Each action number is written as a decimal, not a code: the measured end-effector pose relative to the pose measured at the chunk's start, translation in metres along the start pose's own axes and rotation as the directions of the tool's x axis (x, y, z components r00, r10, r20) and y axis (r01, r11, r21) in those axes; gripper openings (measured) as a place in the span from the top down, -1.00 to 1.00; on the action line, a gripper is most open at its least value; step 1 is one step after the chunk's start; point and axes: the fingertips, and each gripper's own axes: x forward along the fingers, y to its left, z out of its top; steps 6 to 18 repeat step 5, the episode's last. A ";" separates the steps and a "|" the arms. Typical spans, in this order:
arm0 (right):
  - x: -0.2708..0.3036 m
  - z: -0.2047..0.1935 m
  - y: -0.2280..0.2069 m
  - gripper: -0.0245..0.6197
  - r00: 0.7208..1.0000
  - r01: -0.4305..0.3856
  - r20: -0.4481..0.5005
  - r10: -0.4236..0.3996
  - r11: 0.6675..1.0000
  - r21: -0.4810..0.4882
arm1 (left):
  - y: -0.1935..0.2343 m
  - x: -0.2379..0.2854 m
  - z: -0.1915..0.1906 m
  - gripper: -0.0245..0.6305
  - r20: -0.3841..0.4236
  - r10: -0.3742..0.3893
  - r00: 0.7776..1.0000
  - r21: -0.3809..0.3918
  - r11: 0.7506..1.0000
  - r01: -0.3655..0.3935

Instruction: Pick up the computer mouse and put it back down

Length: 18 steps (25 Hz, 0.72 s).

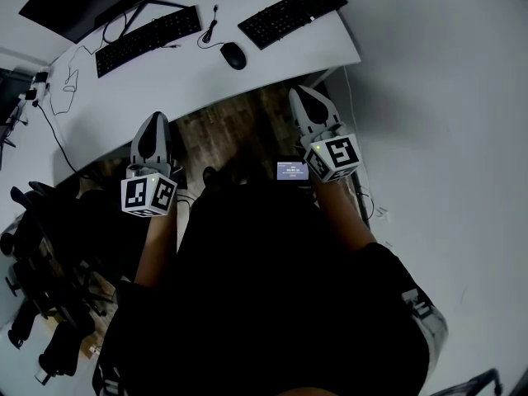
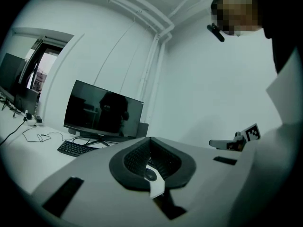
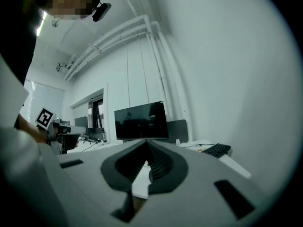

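black mouse (image 1: 233, 54) lies upper centre on the bench (image 1: 305, 52); the left hand-held gripper (image 1: 155, 120) and right hand-held gripper (image 1: 299, 96), jaws together, could just shove it if not opened.

Above the desk (image 1: 190, 64) in the head view, the monitor (image 1: 82, 2) is cut off by the top edge. The desk's near edge passes behind the left gripper (image 1: 154, 119). Print on the small screen (image 1: 292, 170) below the desk is too small to read. In the left gripper view the mouse (image 2: 150, 175) on the desk shows only in part between the jaws, and the keyboard (image 2: 75, 148) runs behind the gripper's body
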 end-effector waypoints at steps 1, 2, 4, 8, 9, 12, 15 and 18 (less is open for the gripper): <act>-0.002 0.000 -0.004 0.91 1.000 -0.001 0.000 0.001 1.000 0.005 | -0.004 0.002 -0.002 0.97 -0.001 0.001 1.000 -0.003 1.000 -0.001; -0.004 -0.001 -0.008 0.91 1.000 -0.004 0.000 0.004 1.000 0.010 | -0.008 0.004 -0.004 0.97 -0.002 0.002 1.000 -0.006 1.000 -0.002; -0.008 -0.003 -0.014 0.91 1.000 -0.011 -0.001 0.011 1.000 0.016 | -0.015 0.007 -0.008 0.97 -0.002 0.008 1.000 -0.013 1.000 -0.008; -0.010 -0.004 -0.018 0.91 1.000 -0.015 -0.002 0.015 1.000 0.018 | -0.019 0.009 -0.010 0.97 -0.002 0.012 1.000 -0.016 1.000 -0.012; -0.010 -0.004 -0.018 0.91 1.000 -0.015 -0.002 0.015 1.000 0.018 | -0.019 0.009 -0.010 0.97 -0.002 0.012 1.000 -0.016 1.000 -0.012; -0.010 -0.004 -0.018 0.91 1.000 -0.015 -0.002 0.015 1.000 0.018 | -0.019 0.009 -0.010 0.97 -0.002 0.012 1.000 -0.016 1.000 -0.012; -0.010 -0.004 -0.018 0.91 1.000 -0.015 -0.002 0.015 1.000 0.018 | -0.019 0.009 -0.010 0.97 -0.002 0.012 1.000 -0.016 1.000 -0.012; -0.010 -0.004 -0.018 0.91 1.000 -0.015 -0.002 0.015 1.000 0.018 | -0.019 0.009 -0.010 0.97 -0.002 0.012 1.000 -0.016 1.000 -0.012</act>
